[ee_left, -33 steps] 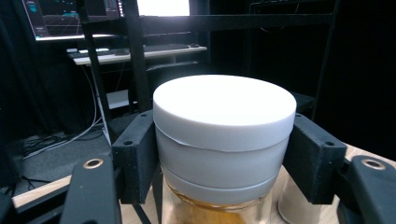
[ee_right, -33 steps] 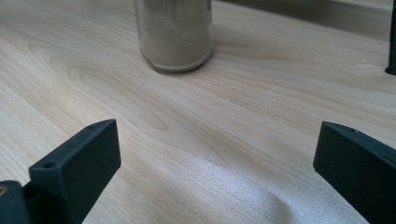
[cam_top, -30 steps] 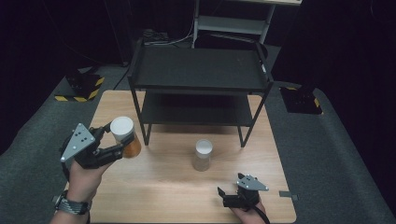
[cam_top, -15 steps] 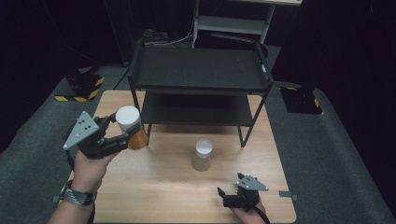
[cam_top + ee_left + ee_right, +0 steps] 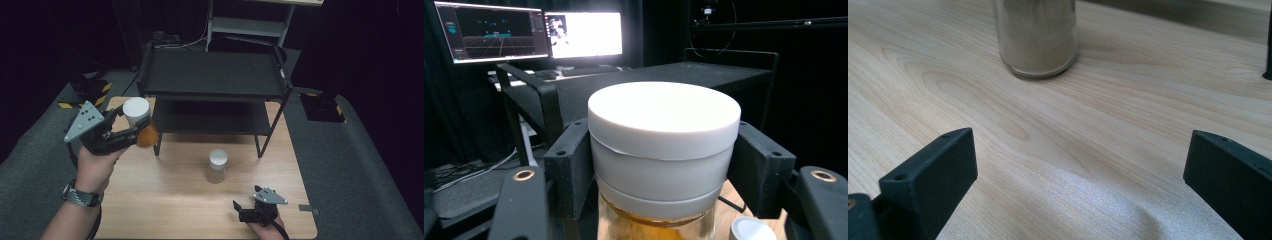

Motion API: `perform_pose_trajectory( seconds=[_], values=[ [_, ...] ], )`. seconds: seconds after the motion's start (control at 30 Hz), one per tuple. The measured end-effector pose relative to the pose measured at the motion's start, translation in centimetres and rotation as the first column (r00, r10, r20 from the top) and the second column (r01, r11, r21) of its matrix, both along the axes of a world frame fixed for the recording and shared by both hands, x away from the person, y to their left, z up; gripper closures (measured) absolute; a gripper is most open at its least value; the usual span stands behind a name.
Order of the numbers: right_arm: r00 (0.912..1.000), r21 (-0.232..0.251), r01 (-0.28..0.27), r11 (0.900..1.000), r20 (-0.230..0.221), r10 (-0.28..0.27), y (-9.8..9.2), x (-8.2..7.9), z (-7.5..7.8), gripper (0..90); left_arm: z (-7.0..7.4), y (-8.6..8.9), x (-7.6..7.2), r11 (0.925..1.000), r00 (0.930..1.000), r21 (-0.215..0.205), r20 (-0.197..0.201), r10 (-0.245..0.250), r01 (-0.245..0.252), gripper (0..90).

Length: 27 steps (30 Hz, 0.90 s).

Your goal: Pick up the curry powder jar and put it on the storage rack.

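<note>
One black two-tier rack point(image 5: 215, 80) is standing at the table's point(image 5: 165, 200) far edge. Two white-capped jars: the left claw point(image 5: 131, 131) is gripping the amber jar point(image 5: 140, 122) left of the rack; the pale jar point(image 5: 217, 166) is standing before it. The right claw point(image 5: 240, 210) is resting open, nearest.

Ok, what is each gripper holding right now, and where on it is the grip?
The left gripper is shut on the orange jar, jaws clamped on the sides of its white lid. The right gripper is open over the table, holding nothing.
</note>
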State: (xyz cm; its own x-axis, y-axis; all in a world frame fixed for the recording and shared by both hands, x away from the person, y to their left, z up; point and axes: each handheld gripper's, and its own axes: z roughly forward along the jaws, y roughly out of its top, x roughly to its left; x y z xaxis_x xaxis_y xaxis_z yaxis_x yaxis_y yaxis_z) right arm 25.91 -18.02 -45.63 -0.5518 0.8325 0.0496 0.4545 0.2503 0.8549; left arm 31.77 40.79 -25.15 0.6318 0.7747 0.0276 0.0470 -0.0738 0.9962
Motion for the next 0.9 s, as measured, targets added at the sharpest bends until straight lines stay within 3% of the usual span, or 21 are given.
perform_pose_trajectory(
  seconds=[0.47, 0.7, 0.83, 0.9],
  values=[
    [1.0, 0.006, 0.001, 1.0, -0.002, -0.001, -0.1, 0.0, 0.0, 0.0, 3.2, -1.2, 1.1, 1.0, 0.9996, 0.008, 0.027, 0.003, -0.003, 33.5],
    [1.0, 0.009, -0.002, 1.0, -0.004, 0.002, -0.2, 0.1, 0.0, 0.1, 4.6, -1.6, 2.0, 0.9996, 0.9996, -0.026, 0.027, -0.003, 0.004, 33.6],
    [1.0, 0.013, -0.002, 1.0, -0.008, 0.002, -0.2, 0.1, 0.0, 0.0, 5.4, -1.7, 3.1, 0.9983, 0.9999, -0.057, 0.006, -0.014, 0.015, 33.6],
    [1.0, 0.012, -0.003, 1.0, -0.008, 0.003, -0.2, 0.1, 0.0, 0.0, 5.7, -1.9, 3.4, 0.9986, 0.9999, -0.051, 0.006, -0.009, 0.01, 33.5]
  ],
)
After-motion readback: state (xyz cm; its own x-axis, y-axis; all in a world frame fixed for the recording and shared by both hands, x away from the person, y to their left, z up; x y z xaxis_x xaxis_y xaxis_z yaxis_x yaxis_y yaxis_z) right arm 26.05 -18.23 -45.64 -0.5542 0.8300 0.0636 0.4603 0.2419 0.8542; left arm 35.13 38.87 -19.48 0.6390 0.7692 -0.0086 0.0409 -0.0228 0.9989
